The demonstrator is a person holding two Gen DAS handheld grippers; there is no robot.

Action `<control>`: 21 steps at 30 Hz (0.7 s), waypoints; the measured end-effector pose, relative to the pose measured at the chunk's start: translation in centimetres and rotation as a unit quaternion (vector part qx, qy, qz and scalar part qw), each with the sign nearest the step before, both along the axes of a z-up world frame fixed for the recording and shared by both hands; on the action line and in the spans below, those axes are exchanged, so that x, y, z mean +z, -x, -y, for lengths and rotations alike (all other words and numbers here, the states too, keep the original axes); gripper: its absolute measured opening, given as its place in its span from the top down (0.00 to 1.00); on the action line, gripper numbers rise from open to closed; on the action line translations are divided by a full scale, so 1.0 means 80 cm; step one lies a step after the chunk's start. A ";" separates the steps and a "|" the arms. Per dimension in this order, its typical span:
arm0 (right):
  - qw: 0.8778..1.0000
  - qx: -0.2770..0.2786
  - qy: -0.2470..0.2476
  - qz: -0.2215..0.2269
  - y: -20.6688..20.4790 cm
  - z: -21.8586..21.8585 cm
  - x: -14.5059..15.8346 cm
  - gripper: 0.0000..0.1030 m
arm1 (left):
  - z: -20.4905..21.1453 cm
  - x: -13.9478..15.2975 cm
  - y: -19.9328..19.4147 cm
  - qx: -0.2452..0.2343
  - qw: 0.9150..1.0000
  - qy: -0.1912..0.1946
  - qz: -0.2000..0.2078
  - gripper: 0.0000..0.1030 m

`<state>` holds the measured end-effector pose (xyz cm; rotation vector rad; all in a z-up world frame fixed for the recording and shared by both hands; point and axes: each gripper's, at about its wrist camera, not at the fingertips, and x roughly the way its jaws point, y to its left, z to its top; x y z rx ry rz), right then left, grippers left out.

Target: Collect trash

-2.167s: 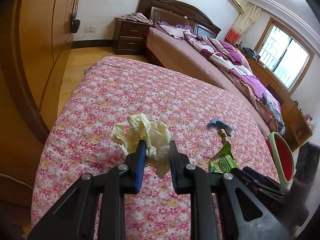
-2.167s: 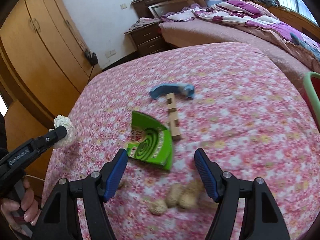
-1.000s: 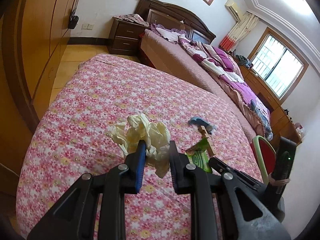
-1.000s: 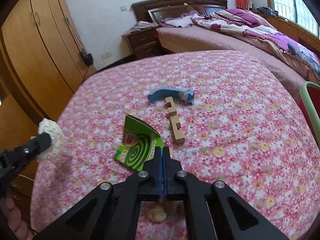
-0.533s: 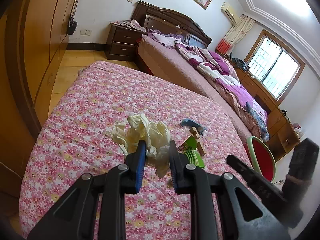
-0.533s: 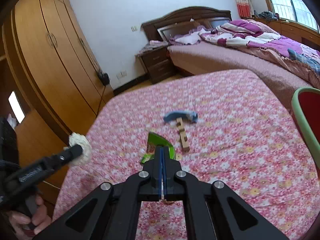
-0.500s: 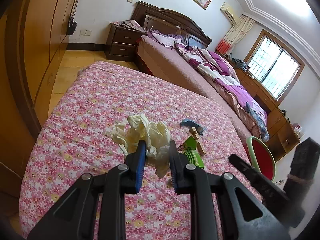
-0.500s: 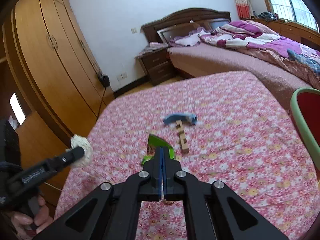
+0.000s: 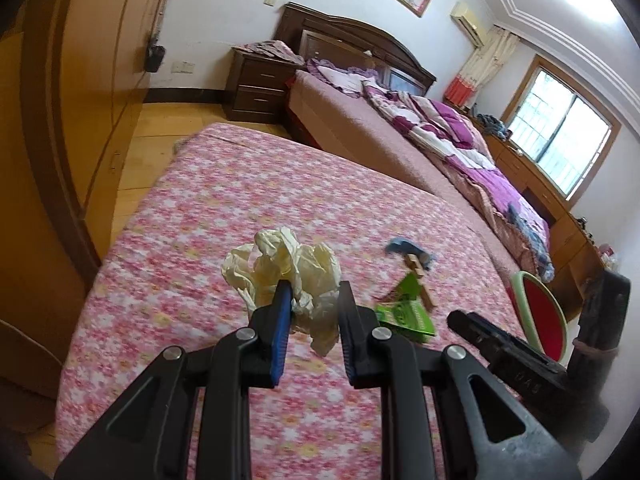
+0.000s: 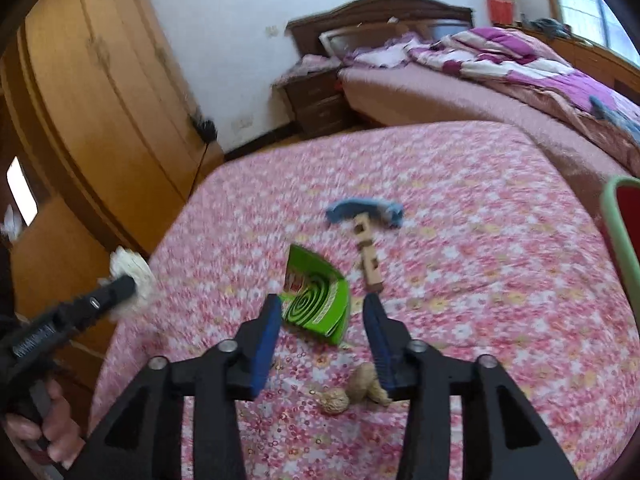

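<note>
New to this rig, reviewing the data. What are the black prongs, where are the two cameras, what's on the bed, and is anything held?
There is no robot here: a person carries a handheld two-finger gripper in each hand, and a fisheye camera on each looks forward along its fingers, so the black prongs are the gripper's own fingers.

In the left wrist view, the left gripper is shut on a crumpled tissue.

In the right wrist view, the right gripper has just been opening and its fingers hold nothing.

On the flowered bedspread lie a green mosquito-coil box, a toy hammer with a blue head and wooden handle, and peanut shells near the right gripper's fingertips. A red bin with a green rim stands beside the bed.
</note>
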<state>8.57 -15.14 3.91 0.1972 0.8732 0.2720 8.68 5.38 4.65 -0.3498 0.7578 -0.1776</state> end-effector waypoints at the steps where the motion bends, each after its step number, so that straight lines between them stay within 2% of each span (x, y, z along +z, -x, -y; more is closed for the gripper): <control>1: 1.000 0.010 0.009 -0.007 -0.004 -0.005 -0.005 0.51 | -0.005 -0.001 0.000 0.004 1.000 0.001 -0.002 0.79; 4: 0.999 0.030 0.041 -0.021 -0.017 -0.019 -0.017 0.45 | -0.017 -0.005 -0.001 0.011 1.000 0.007 -0.005 0.79; 9: 0.997 0.048 0.058 -0.035 -0.036 -0.036 -0.030 0.39 | -0.030 -0.010 -0.005 0.018 1.000 0.020 -0.006 0.79; 13: 0.994 0.051 0.091 -0.024 -0.044 -0.051 -0.036 0.33 | -0.034 -0.015 -0.010 0.017 1.000 0.025 -0.008 0.79; 18: 0.993 0.062 0.101 -0.020 -0.053 -0.064 -0.041 0.18 | -0.033 -0.023 -0.015 0.013 0.999 0.030 -0.014 0.79; 21: 0.991 0.063 0.118 -0.008 -0.052 -0.071 -0.044 0.18 | -0.033 -0.026 -0.017 0.012 0.999 0.032 -0.017 0.79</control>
